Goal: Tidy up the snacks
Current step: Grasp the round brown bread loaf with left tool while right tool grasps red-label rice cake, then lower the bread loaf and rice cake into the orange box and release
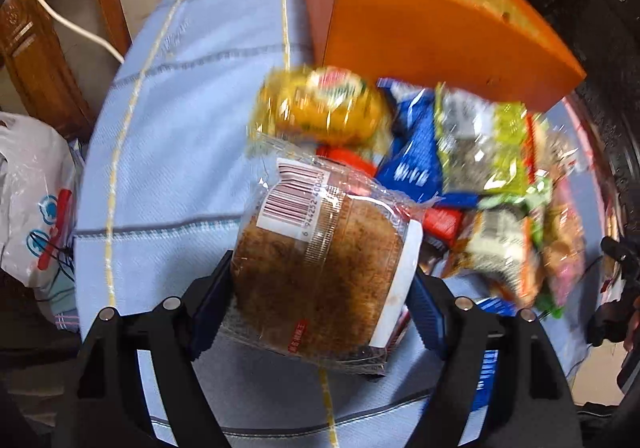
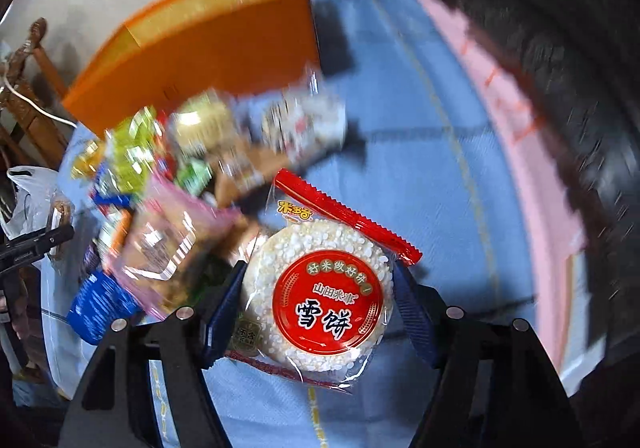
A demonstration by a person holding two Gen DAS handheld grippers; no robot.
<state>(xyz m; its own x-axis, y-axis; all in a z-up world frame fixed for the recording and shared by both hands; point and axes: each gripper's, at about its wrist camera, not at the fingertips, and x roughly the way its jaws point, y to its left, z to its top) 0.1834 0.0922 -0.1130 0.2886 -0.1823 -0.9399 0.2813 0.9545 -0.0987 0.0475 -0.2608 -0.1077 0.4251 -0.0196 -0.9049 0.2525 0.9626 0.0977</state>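
Observation:
My left gripper (image 1: 320, 300) is shut on a clear-wrapped brown round cake (image 1: 316, 268) with a barcode label, held above the blue tablecloth (image 1: 180, 127). My right gripper (image 2: 320, 308) is shut on a rice cracker pack (image 2: 320, 296) with a red round label and red sealed edge. A pile of snack packets (image 1: 460, 167) lies ahead of the left gripper, in front of an orange box (image 1: 420, 27). The same pile (image 2: 172, 187) and orange box (image 2: 208, 59) show up and left in the right wrist view.
A white plastic bag (image 1: 32, 199) sits off the table's left edge beside a wooden chair (image 1: 40, 47) and a white cable (image 1: 72, 27). A pink cloth border (image 2: 520, 147) and a dark fuzzy object (image 2: 580, 47) lie at the right. The other gripper (image 2: 32, 244) shows at the left.

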